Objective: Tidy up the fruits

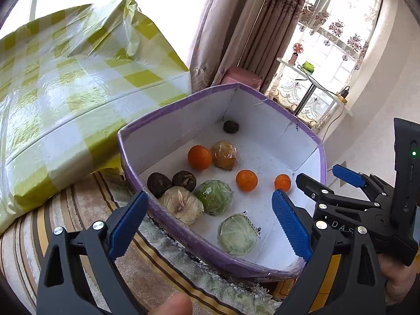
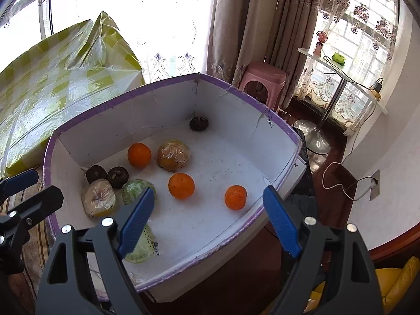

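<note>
A purple-rimmed white box (image 1: 183, 102) (image 2: 126, 93) holds the fruit: three oranges (image 1: 199, 157) (image 2: 181, 185), three dark round fruits (image 1: 158, 183) (image 2: 198, 123), and several plastic-wrapped fruits, green (image 1: 214, 197) (image 2: 135, 187) and yellowish (image 1: 225, 155) (image 2: 174, 155). My left gripper (image 1: 208, 221) is open and empty, above the box's near rim. My right gripper (image 2: 210, 220) is open and empty over the box's near right side; it also shows at the right of the left wrist view (image 1: 341, 181).
A large package in yellow-green checked wrap (image 1: 73, 78) (image 2: 52, 78) lies left of the box. A striped cloth (image 1: 78, 223) lies under it. A pink stool (image 2: 262, 78), curtains and a small white side table (image 2: 341, 76) stand behind.
</note>
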Motion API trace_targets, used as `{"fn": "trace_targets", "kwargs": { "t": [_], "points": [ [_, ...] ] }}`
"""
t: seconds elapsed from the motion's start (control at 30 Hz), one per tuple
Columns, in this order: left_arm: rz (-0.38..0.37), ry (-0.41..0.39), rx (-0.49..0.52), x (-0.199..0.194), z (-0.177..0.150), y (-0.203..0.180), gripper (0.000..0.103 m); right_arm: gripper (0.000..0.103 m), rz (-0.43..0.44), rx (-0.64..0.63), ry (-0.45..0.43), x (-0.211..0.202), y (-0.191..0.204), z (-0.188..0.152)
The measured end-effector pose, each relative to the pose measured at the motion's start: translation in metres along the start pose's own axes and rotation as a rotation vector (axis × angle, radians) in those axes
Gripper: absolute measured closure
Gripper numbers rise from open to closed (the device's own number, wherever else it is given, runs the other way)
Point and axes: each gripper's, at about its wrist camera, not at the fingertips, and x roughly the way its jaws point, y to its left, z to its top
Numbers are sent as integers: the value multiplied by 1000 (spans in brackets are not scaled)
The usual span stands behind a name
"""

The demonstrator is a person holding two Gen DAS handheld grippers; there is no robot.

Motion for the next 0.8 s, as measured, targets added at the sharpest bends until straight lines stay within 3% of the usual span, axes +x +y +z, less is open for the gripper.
{"fn": "trace_targets", "kwargs": {
  "t": [0.1, 0.27, 0.37, 0.8],
  "points": [
    [-46, 23, 16, 7, 4, -4, 11, 18, -1, 1, 2, 3, 0, -1],
    [-44, 42, 37, 16, 5, -10, 11, 18, 3, 11, 13, 7, -1, -2],
    [-65, 38, 29, 16, 4, -8, 6, 18, 9, 15, 14, 9, -1, -2],
    [-18, 23, 67, 16, 0, -15, 6, 18, 22, 26, 16, 13, -3, -4]
  ]
}}
